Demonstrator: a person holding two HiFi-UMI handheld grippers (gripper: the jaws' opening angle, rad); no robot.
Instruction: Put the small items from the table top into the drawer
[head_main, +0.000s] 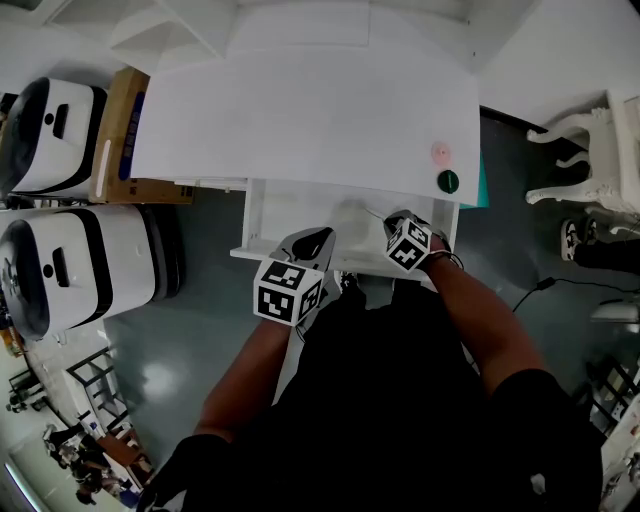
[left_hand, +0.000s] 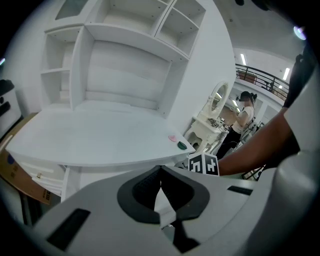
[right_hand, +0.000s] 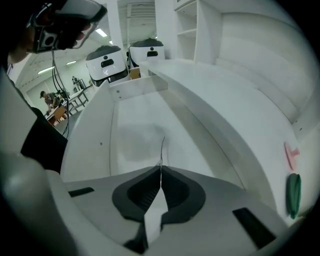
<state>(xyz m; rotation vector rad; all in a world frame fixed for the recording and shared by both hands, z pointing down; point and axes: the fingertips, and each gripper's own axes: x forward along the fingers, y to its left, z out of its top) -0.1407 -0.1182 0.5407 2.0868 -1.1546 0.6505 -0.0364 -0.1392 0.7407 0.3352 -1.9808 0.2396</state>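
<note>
Across the upper half of the head view spreads the white table, its top nearly bare and a shelved hutch rising at the back. Beneath its front edge the drawer stands pulled out toward the person, pale inside, with nothing clearly lying in it.

Both tongs hang over the drawer. The left gripper has its jaws pressed together with nothing between them, and it points up past the table edge. The right gripper is also closed, and a thin strand sticks out from its tips over the drawer floor. It looks pinched there by one end, though it is too fine to name.

Two small items sit on the table top at its right front corner, just beside each other: a pink piece and, nearer the edge, a dark green disc. Neither is near a gripper.

By my reading the strand is about to be let go into the drawer, and the pink and green pieces are yet to be fetched. Both look flat, light and probably hard and smooth, so they may skid on the table when nudged. The jaw tips should close across the disc's rim from either side, squarely and gently. The strand seems springy and could slip free.
</note>
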